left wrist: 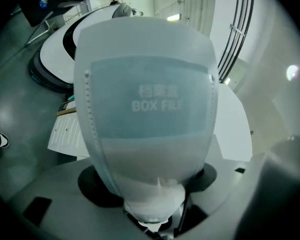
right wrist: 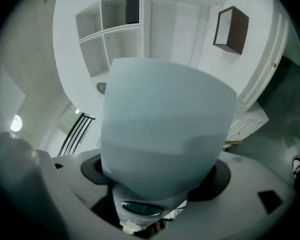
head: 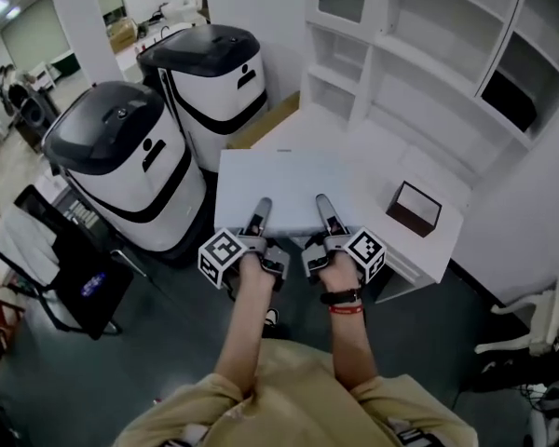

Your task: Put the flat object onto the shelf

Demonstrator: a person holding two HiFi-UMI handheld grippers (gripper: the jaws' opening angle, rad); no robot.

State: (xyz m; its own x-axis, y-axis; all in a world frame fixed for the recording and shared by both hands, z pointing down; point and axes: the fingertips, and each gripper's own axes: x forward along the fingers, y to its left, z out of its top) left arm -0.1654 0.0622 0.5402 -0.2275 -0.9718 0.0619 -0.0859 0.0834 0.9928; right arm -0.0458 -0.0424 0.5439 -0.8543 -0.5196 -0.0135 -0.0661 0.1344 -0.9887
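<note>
A flat pale grey-blue box file (head: 289,182) is held about level by its near edge, over the left end of the white counter (head: 429,236). My left gripper (head: 260,214) is shut on that edge left of middle, and my right gripper (head: 325,210) is shut on it just to the right. One finger of each lies on top of the file. The white shelf unit (head: 419,59) stands beyond it. In the left gripper view the box file (left wrist: 145,109) fills the middle and shows its printed label. In the right gripper view the box file (right wrist: 165,134) hides the jaws, with the shelf compartments (right wrist: 115,29) above.
A small dark brown open box (head: 415,208) sits on the counter to the right of the file. Two white-and-black rounded machines (head: 121,156) (head: 214,73) stand close on the left. A dark chair (head: 70,268) is at lower left. A white chair (head: 540,329) is at right.
</note>
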